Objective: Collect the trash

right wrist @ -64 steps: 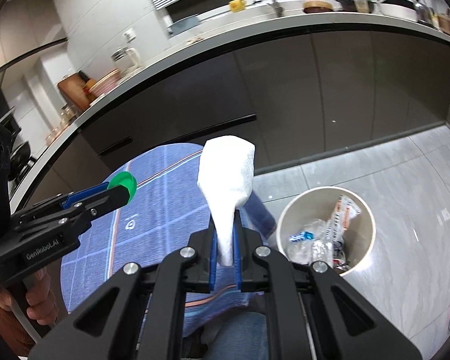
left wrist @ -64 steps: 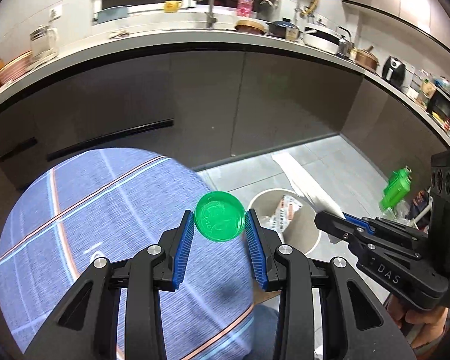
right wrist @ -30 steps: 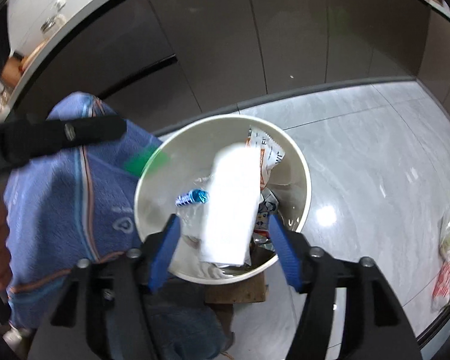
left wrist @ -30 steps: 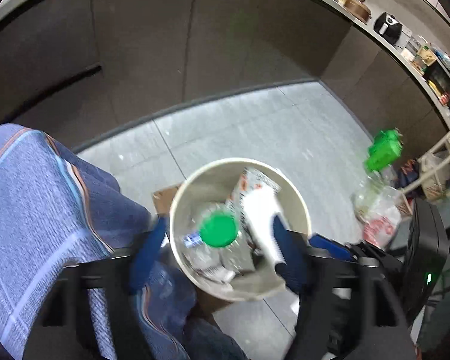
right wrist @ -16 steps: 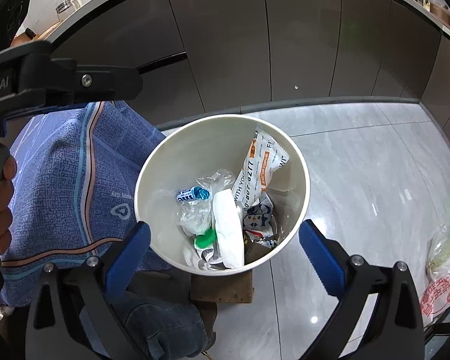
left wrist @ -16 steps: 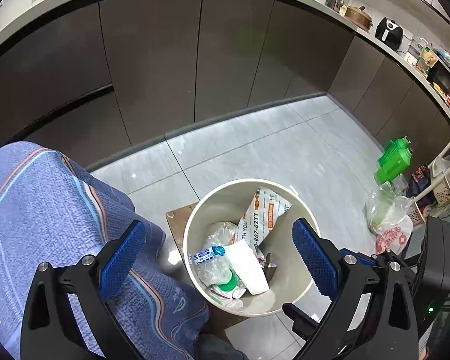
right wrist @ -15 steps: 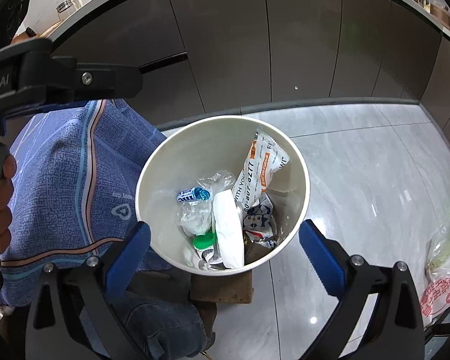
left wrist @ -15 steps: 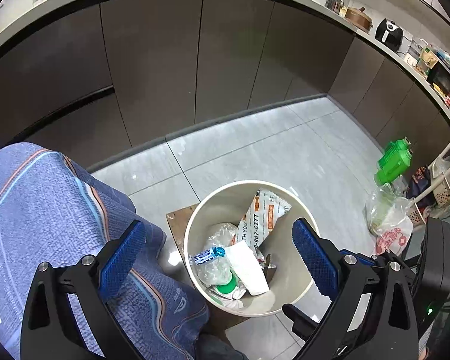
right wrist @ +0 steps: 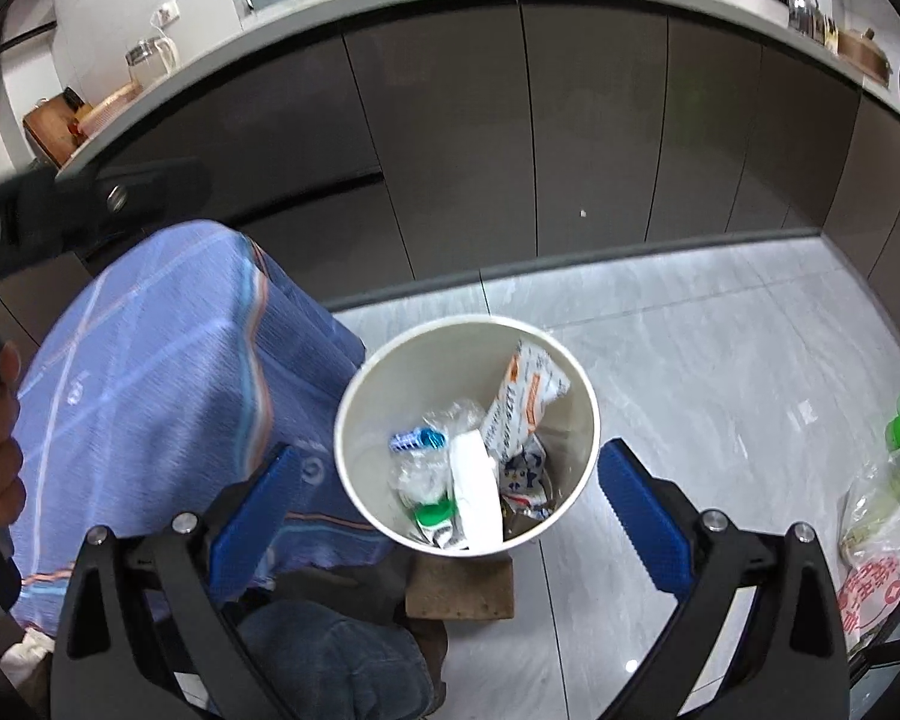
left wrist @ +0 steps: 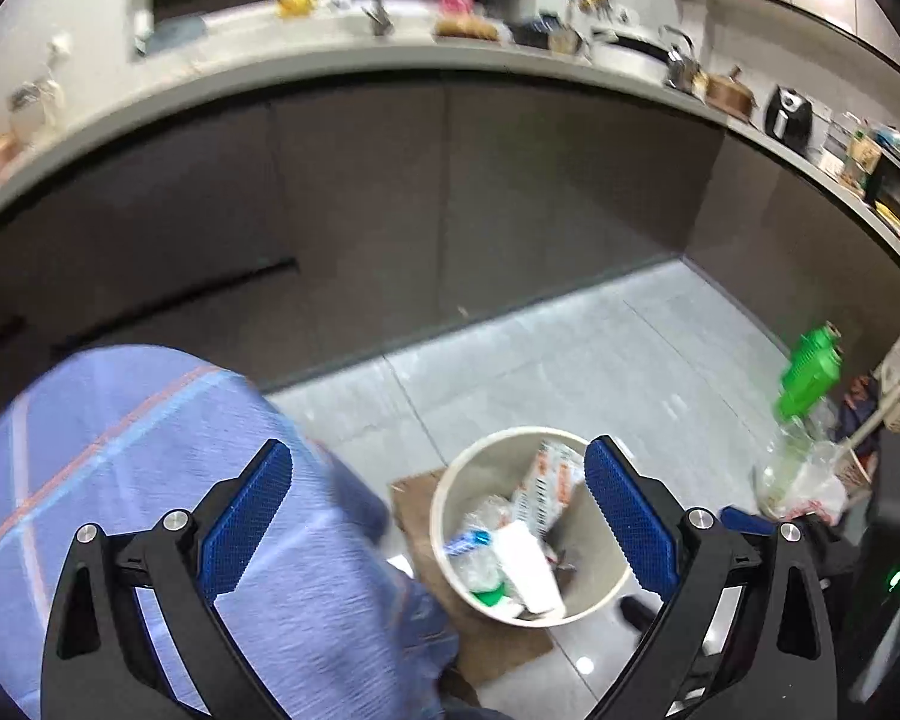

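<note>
Hovering above the round cream waste bin (right wrist: 354, 414), left gripper (left wrist: 438, 516) and right gripper (right wrist: 450, 498) gape wide, both empty

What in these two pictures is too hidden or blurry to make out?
- Bottom of the bin, both views: covered by the white paper, wrappers and other trash.
- Green lid, right view: half buried.
- Countertop items, left view: blurred and too small to make out.
- Floor bag, right view: cut off by the edge.
</note>
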A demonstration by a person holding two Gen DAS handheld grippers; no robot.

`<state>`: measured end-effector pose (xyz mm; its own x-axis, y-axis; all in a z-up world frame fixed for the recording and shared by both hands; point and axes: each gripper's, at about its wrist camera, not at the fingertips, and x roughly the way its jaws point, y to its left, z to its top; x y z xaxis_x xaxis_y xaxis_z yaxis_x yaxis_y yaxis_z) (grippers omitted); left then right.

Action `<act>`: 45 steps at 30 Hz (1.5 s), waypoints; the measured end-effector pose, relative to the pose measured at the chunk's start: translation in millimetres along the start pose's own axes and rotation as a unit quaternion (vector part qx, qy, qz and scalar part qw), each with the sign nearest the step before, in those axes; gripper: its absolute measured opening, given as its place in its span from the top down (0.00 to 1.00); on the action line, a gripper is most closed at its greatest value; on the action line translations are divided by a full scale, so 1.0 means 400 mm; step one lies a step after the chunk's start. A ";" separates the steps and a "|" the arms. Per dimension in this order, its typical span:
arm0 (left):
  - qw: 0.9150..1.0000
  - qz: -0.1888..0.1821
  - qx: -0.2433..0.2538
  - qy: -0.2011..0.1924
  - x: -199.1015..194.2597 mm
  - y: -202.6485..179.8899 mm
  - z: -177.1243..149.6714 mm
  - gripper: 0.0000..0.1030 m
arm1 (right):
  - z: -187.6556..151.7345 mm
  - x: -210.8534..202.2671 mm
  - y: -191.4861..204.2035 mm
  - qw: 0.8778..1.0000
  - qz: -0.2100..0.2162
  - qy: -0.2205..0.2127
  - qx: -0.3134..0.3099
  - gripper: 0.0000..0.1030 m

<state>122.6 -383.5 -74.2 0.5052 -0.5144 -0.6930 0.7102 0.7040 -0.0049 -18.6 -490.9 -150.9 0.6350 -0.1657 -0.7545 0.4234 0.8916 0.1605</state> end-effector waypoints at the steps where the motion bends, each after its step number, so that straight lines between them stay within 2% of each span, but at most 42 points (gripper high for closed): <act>1: 1.000 0.007 -0.004 -0.007 -0.026 0.013 -0.001 0.08 | 0.011 -0.021 0.013 1.000 -0.003 -0.006 -0.003 0.03; 5: 0.998 0.047 -0.042 -0.032 -0.146 0.092 -0.016 0.08 | 0.044 -0.098 0.066 0.999 -0.004 -0.029 -0.016 0.03; 10: 0.989 0.102 -0.095 -0.045 -0.287 0.194 -0.069 0.08 | 0.063 -0.187 0.167 0.998 -0.003 -0.048 -0.043 0.03; 15: 0.982 0.151 -0.107 -0.046 -0.388 0.246 -0.127 0.08 | 0.067 -0.238 0.254 0.997 0.008 -0.055 -0.051 0.03; 19: 0.978 0.176 -0.107 -0.041 -0.455 0.272 -0.185 0.08 | 0.061 -0.273 0.318 0.996 0.013 -0.066 -0.051 0.03; 30: 0.967 0.202 -0.145 -0.049 -0.601 0.371 -0.293 0.08 | 0.050 -0.355 0.495 0.990 0.028 -0.098 -0.101 0.03; 39: 0.959 0.218 -0.170 -0.054 -0.669 0.427 -0.335 0.08 | 0.043 -0.383 0.558 0.986 0.037 -0.108 -0.119 0.03; 45: 0.958 0.217 -0.178 -0.057 -0.681 0.437 -0.341 0.08 | 0.043 -0.386 0.565 0.986 0.038 -0.110 -0.122 0.03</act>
<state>42.3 -53.6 15.3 0.7796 -0.1716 -0.6023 0.2199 0.9755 0.0067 -9.7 -271.0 13.0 0.7950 -0.1585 -0.5855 0.2181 0.9754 0.0321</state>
